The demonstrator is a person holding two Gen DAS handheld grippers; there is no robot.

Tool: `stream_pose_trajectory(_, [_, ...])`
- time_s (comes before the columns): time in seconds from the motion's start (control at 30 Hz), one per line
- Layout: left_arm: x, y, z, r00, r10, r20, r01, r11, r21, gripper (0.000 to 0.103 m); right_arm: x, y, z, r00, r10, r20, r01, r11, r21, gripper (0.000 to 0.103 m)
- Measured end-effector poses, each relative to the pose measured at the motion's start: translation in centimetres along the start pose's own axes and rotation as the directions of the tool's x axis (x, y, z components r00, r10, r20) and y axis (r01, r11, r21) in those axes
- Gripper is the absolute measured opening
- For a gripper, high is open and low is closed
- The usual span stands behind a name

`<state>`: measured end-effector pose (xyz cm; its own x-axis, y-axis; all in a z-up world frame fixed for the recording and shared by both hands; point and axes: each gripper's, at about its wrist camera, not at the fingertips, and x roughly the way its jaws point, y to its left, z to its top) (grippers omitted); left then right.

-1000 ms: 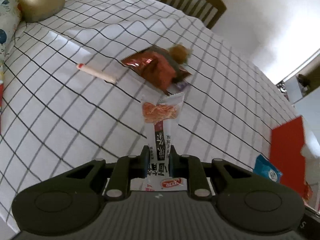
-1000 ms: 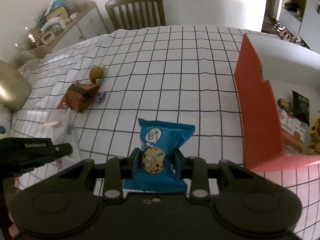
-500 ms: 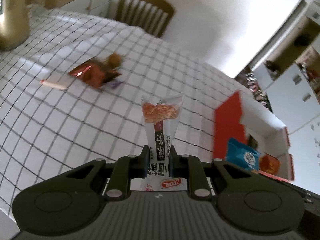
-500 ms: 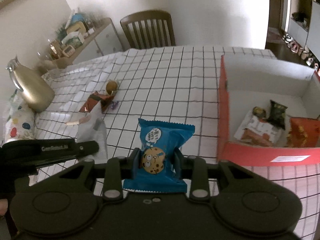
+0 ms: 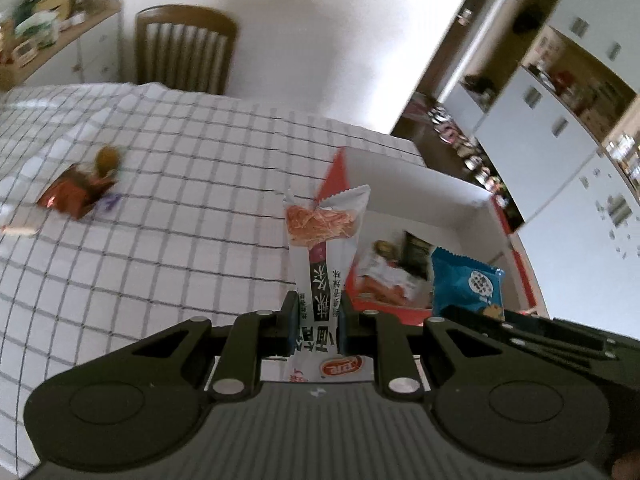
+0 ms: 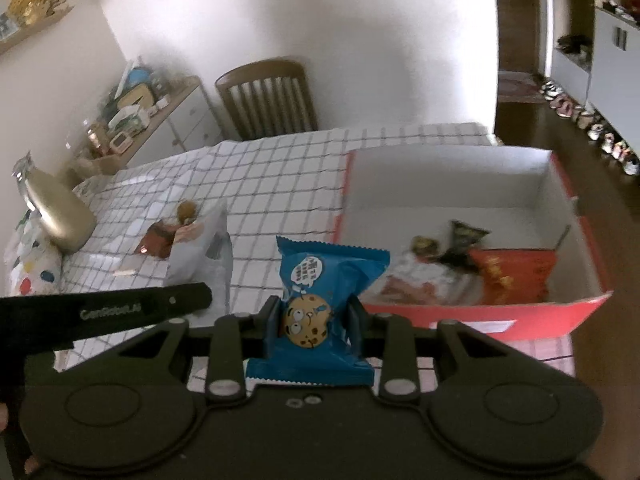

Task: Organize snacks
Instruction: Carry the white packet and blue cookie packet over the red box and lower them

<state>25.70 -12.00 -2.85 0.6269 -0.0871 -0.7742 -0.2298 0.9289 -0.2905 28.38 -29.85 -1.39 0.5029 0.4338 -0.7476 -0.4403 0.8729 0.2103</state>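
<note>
My left gripper (image 5: 318,322) is shut on a tall white snack packet (image 5: 324,240) with an orange window, held upright above the table near the box's left wall. My right gripper (image 6: 314,326) is shut on a blue cookie packet (image 6: 324,272), which also shows at the right of the left wrist view as the blue cookie packet (image 5: 464,284). Ahead stands the red box (image 6: 560,312) with white inner walls, holding several snack packs (image 6: 508,276). The white packet (image 6: 204,248) hangs at the left of the right wrist view.
A brown snack bag (image 5: 72,194), a round brown snack (image 5: 106,156) and a thin stick (image 5: 18,230) lie on the checked tablecloth (image 5: 180,200). A gold kettle (image 6: 56,212) stands far left. A wooden chair (image 6: 266,98) and a cluttered sideboard (image 6: 160,120) stand behind the table.
Both grippers have risen and swung right toward the red box with their packets. The box's inside has come into view, and the loose snacks have slid to the left.
</note>
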Motion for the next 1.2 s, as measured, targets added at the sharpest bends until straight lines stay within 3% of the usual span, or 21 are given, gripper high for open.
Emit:
stream_pose_trajectory(0.33, [3.5, -7.1, 2.0, 0.999, -0.032, -0.034, 0.036, 0.989, 0.143, 0.018, -1.6, -7.4, 0.9, 0.995, -0.084, 0.049, 0.081, 0.994, 0.069, 0.032])
stream_pose_trajectory(0.57, [7.4, -9.8, 3.9, 0.997, -0.005, -0.08, 0.019, 0.983, 0.18, 0.018, -0.9, -11.3, 2.4, 0.989, -0.136, 0.058, 0.13, 0.987, 0.1, 0.032])
stream_pose_trajectory(0.83, [11.5, -11.6, 6.0, 0.995, 0.034, -0.096, -0.012, 0.976, 0.219, 0.018, 1.8, -14.2, 4.8, 0.981, -0.186, 0.047, 0.181, 0.979, 0.091, 0.032])
stream_pose_trajectory(1.2, [17.2, -12.6, 7.6, 0.985, 0.114, -0.133, -0.076, 0.961, 0.266, 0.018, 7.6, -15.5, 6.7, 0.981, -0.193, -0.008, 0.193, 0.979, 0.067, 0.032])
